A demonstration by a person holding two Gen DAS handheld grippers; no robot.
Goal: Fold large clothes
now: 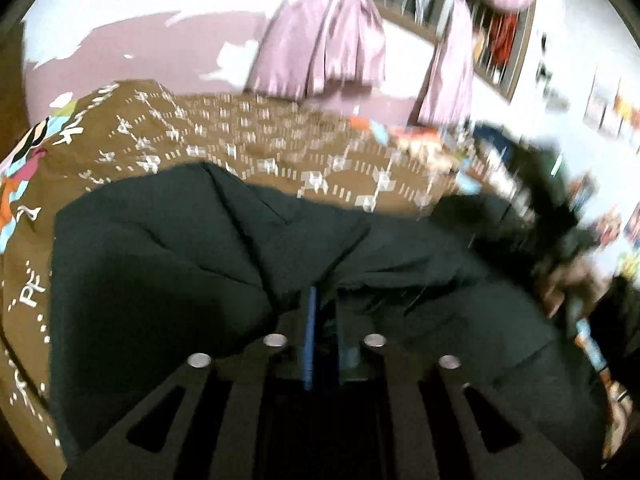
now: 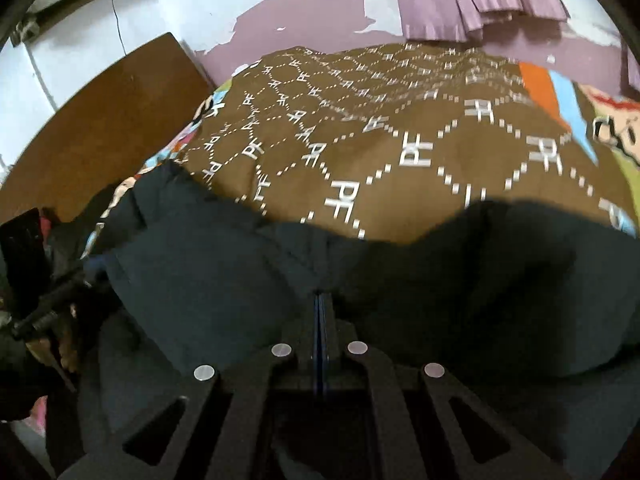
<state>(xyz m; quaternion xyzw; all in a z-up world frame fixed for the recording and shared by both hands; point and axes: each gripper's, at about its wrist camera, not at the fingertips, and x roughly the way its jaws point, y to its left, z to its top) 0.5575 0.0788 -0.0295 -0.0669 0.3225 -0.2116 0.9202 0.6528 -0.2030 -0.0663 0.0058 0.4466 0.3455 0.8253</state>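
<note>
Brown bedspread with white dotted lattice and letter print (image 2: 360, 128) covers the bed; lilac satin curtains (image 1: 328, 40) hang behind, wall paint peeling. Dark green-black large garment (image 1: 180, 248) lies bunched across the bed's near edge. Left gripper (image 1: 324, 300) pinched shut on a garment fold. Right gripper (image 2: 322, 300) likewise clamped on the same cloth, jaws nearly touching. Left view blurred.

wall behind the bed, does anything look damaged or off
Yes. The purple paint on the wall behind the bed has peeled away in ragged patches, baring white beneath. It shows beside the hanging pink curtain too. The dark garment is merely bunched, mid-fold.
</note>
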